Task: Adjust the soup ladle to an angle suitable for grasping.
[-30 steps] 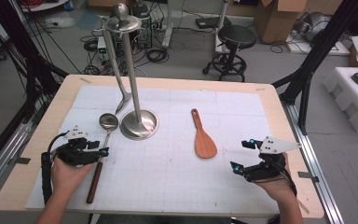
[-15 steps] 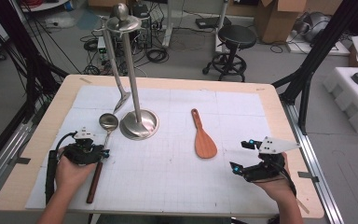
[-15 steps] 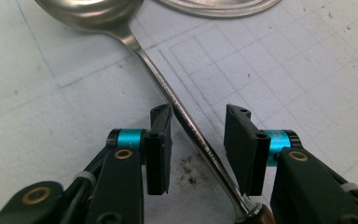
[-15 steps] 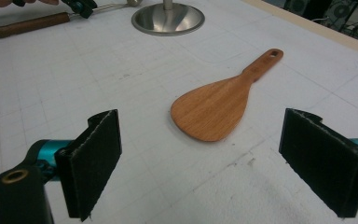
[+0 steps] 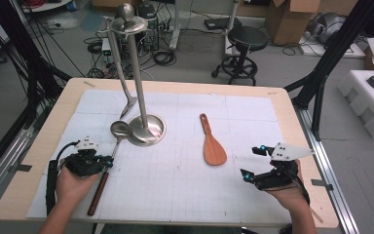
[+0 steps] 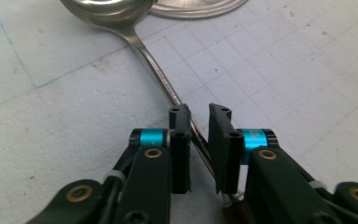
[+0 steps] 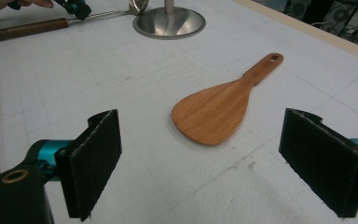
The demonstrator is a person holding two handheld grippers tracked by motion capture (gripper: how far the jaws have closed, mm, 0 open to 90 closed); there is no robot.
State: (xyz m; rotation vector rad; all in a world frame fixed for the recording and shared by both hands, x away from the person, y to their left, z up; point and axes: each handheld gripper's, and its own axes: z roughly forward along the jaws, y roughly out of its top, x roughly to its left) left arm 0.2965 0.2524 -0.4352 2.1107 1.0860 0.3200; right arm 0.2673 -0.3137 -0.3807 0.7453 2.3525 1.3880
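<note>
We take the long steel ladle with a dark wooden handle (image 5: pixel 108 163) to be the thing being worked on: it lies flat on the white gridded mat (image 5: pixel 185 195), its bowl just beside the round base of the tall steel utensil stand (image 5: pixel 146 129), its wooden handle running back toward the near edge of the table. Our left gripper (image 6: pixel 199 140) sits astride the thin metal shaft, the two black jaws narrowed to a small gap with the shaft between them; we cannot tell whether the pads already press on it, so we would call the grasp closing, not yet made. To do this step well, we would keep the shaft centred between the pads, squeeze squarely across it and not along it, and seat the jaws low enough that the round shaft cannot roll out. A grip this far from the bowl will probably leave the bowl end heavy, so we would lift slowly and level. Further right, the flat wooden rice paddle (image 7: pixel 221 105) lies alone on the mat, and our right gripper (image 7: pixel 221 165) hovers near it with its jaws spread wide, holding nothing.
</note>
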